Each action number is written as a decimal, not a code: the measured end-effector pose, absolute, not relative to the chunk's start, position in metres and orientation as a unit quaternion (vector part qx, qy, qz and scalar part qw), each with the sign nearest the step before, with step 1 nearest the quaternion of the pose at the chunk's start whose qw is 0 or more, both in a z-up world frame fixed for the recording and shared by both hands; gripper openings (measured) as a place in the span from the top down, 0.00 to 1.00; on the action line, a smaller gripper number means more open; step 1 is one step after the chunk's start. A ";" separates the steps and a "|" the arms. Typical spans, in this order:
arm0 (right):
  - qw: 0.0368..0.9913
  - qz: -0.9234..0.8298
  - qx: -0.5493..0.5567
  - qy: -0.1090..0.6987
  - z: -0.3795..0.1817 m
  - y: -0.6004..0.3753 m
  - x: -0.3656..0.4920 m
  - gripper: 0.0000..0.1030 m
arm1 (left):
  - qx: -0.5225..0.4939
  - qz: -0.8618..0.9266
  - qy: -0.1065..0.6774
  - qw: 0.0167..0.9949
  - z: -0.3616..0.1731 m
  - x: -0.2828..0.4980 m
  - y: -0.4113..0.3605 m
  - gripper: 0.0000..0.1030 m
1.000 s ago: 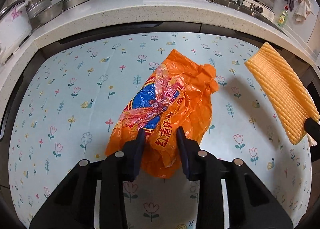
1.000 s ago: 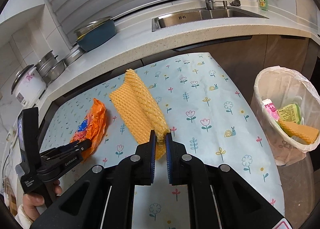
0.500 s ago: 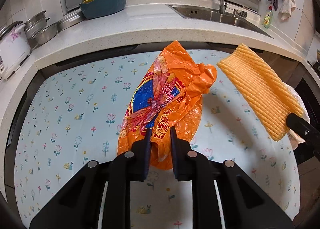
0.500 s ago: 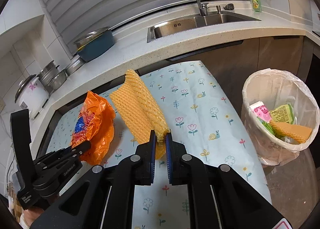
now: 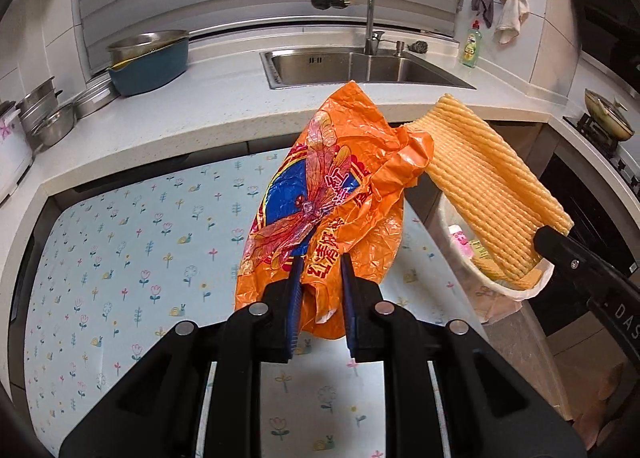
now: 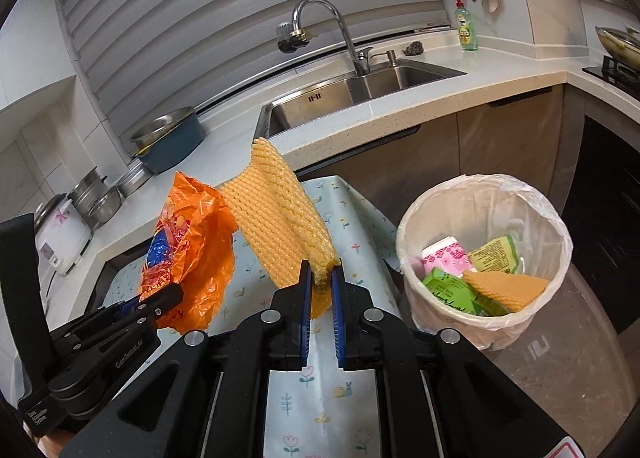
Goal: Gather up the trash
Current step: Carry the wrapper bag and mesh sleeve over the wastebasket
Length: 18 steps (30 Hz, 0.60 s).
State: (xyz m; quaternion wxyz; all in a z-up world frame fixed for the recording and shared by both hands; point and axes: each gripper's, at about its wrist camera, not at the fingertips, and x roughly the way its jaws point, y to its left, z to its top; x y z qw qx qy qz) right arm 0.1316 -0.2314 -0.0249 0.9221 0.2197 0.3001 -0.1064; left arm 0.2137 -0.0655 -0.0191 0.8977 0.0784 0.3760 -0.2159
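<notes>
Orange crinkled bag (image 5: pixel 332 198) sits mid-frame, pinched in my left tongs (image 5: pixel 320 282); right tongs (image 6: pixel 320 286) clamp the yellow foam net (image 6: pixel 280 218), bin (image 6: pixel 484 254) at right, both lifted.

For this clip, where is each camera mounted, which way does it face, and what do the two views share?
Left wrist: on the left gripper, facing the sink; shows its fingers clamping the orange bag.
Right wrist: on the right gripper, facing the sink and trash bin; shows its fingers clamping the yellow foam sheet.
Shared: bag, sheet, bin, sink, flowered tablecloth; each sees the other gripper.
</notes>
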 end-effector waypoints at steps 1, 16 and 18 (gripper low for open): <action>0.922 -0.110 0.221 0.298 -0.024 -0.236 0.128 0.91 | 0.079 -0.221 0.375 0.897 -0.017 0.211 -0.072 0.83; 0.913 -0.176 0.244 0.276 -0.022 -0.318 0.080 0.91 | 0.106 -0.271 0.367 0.883 -0.012 0.176 -0.157 0.83; 0.911 -0.182 0.247 0.275 -0.024 -0.326 0.075 0.91 | 0.111 -0.275 0.367 0.881 -0.013 0.174 -0.167 0.83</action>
